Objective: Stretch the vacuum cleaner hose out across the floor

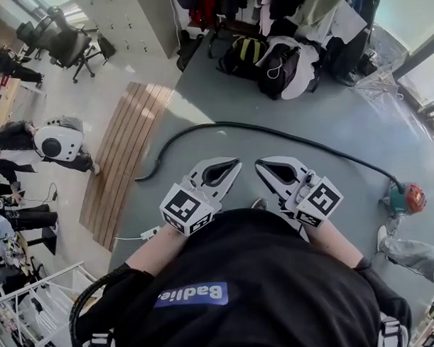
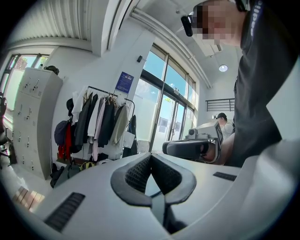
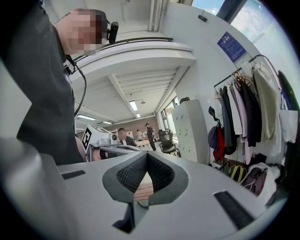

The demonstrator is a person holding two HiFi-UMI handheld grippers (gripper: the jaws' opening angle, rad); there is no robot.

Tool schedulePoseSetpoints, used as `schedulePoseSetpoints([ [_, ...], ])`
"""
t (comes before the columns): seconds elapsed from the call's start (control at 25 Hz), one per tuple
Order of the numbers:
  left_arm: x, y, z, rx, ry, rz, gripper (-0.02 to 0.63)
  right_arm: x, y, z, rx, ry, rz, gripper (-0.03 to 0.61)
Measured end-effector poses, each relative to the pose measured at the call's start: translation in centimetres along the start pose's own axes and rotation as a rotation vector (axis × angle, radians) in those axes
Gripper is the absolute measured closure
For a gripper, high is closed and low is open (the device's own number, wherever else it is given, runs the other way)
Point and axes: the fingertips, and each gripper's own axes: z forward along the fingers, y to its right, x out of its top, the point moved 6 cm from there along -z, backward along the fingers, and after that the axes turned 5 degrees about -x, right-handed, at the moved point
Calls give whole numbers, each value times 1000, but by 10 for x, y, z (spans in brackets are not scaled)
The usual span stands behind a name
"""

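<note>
A black vacuum hose (image 1: 272,134) lies on the grey floor in the head view. It curves from a loose end at the left (image 1: 140,178) up and across to the small green and red vacuum cleaner (image 1: 407,198) at the right. My left gripper (image 1: 233,163) and right gripper (image 1: 261,163) are held side by side in front of my chest, above the floor and nearer to me than the hose. Both are shut with nothing between the jaws. In the left gripper view the left gripper (image 2: 151,156) points at a coat rack. In the right gripper view the right gripper (image 3: 146,155) points into the room.
A slatted wooden strip (image 1: 129,151) runs along the floor at the left. Bags and hanging clothes (image 1: 273,60) crowd the far wall. An office chair (image 1: 63,41) stands at the far left. Another person's leg and shoe (image 1: 404,249) are at the right. A white plug strip (image 1: 149,233) lies near my left arm.
</note>
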Motion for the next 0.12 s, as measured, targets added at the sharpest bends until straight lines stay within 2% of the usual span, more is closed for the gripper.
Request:
schedulePoseSetpoints([
  [0.12, -3, -1, -4, 4, -3, -1, 604, -2, -2, 4, 5, -2, -1, 574],
])
